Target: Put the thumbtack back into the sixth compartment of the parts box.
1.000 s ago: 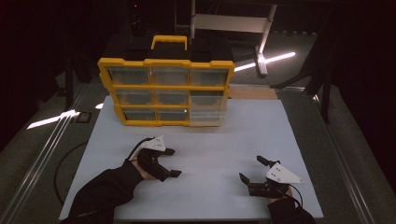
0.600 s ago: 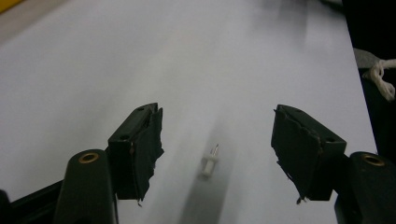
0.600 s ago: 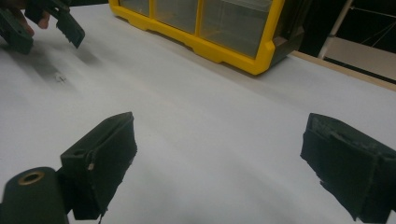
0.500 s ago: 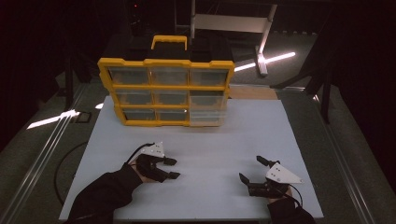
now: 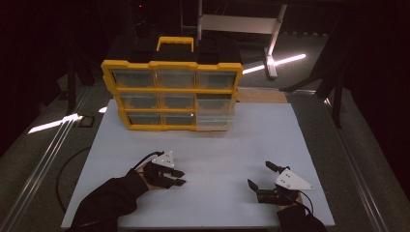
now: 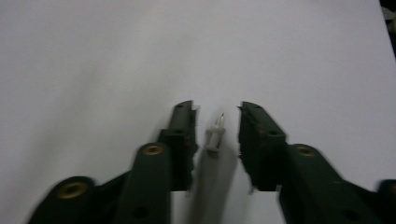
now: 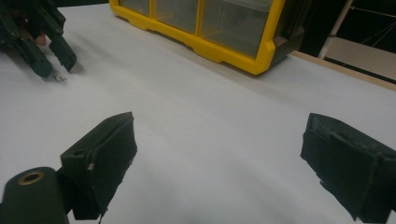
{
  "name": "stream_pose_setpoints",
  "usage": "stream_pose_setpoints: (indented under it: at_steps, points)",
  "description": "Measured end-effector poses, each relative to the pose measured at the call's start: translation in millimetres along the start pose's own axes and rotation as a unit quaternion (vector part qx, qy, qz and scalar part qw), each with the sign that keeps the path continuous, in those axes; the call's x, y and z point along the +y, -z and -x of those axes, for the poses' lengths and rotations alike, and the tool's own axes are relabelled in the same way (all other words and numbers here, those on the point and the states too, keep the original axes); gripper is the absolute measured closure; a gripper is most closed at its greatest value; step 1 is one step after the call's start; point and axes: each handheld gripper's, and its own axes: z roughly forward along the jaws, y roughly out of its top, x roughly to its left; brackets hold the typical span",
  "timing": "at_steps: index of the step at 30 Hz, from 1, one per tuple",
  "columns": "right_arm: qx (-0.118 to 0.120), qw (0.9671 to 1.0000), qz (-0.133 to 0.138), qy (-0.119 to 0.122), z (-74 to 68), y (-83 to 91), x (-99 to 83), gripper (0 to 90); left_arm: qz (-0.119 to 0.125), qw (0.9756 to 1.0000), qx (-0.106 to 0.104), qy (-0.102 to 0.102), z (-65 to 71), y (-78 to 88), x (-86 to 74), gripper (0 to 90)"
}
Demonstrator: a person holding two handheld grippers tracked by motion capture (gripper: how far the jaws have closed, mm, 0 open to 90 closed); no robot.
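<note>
One yellow organiser box (image 5: 171, 96) with nine clear drawers, three rows of three; one small white plug (image 6: 215, 135) on one white counter (image 5: 251, 145); two tools, left tool (image 5: 177, 177), right tool (image 5: 259, 177).

Nope, nothing readable anywhere here. No brand, label, number or sign that I can make out. The yellow organizer box (image 5: 171, 94) has a plain frame and clear drawer fronts with no lettering on them that I can see, and the white table top (image 5: 241, 145) is blank. The grey plates on top of the grippers show only a few small dots, no characters. The close-up views along the jaws are blurry and dim, and the little white peg (image 6: 215, 135) lying between the left jaws has no marking I can tell. The dark background in the upper part of the high view gives no text either.
</note>
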Motion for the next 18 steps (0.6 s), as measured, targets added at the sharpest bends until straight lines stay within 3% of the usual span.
stream_pose_setpoints:
  at_steps: [6, 12, 18]
  points:
    - [-0.001, 1.0, 0.0, 0.0, -0.2, 0.3, 0.2, 9.9, -0.011, 0.9999, 0.008, -0.004, 0.6, -1.4, 1.4, 72.4]
    - [-0.001, 1.0, 0.0, 0.0, 0.0, 0.2, 0.1, 9.9, -0.011, 0.9999, 0.009, -0.006, 1.3, -2.6, 1.5, 84.8]
    - [0.0, 1.0, -0.001, 0.001, -0.3, 0.2, 0.1, 9.9, -0.014, 0.9999, 0.005, -0.004, -0.1, -2.3, 2.7, 85.9]
